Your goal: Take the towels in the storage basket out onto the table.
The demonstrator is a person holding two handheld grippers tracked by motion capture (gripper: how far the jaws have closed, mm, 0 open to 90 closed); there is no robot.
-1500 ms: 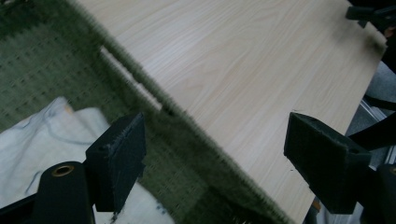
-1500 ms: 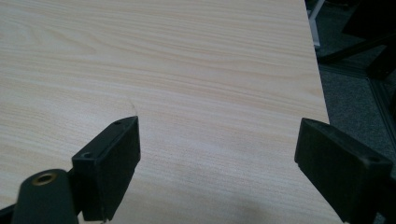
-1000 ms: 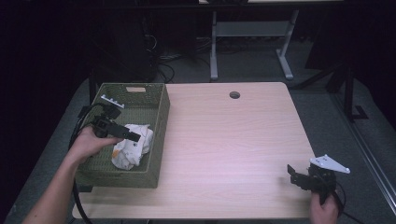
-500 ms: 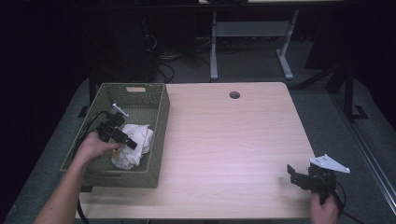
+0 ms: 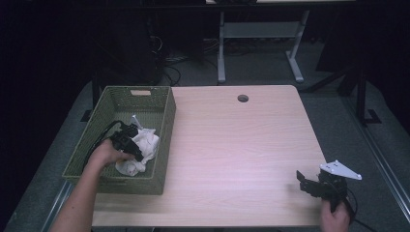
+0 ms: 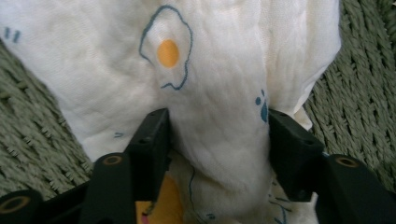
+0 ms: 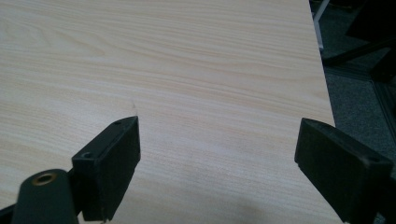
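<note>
Where the room falls dark around it, the pale wood-grain table stands lit, with a round cable hole near its far edge, grey carpet on the floor, and a white metal frame and loose cables behind. A green woven basket sits on the table's left part, holding a crumpled white cloth printed with fried-egg shapes. The left tongs reach down inside the basket; in the left gripper view their jaws stand either side of a fold of the cloth, pressed into it, so they grip the cloth. The right tongs rest near the table's near right corner, jaws spread wide over bare wood in the right gripper view, holding nothing. Compared with half a second ago, the left hand has moved nearer the cloth and lower into the basket, while the right tongs have stayed where they were and the basket has not shifted.
</note>
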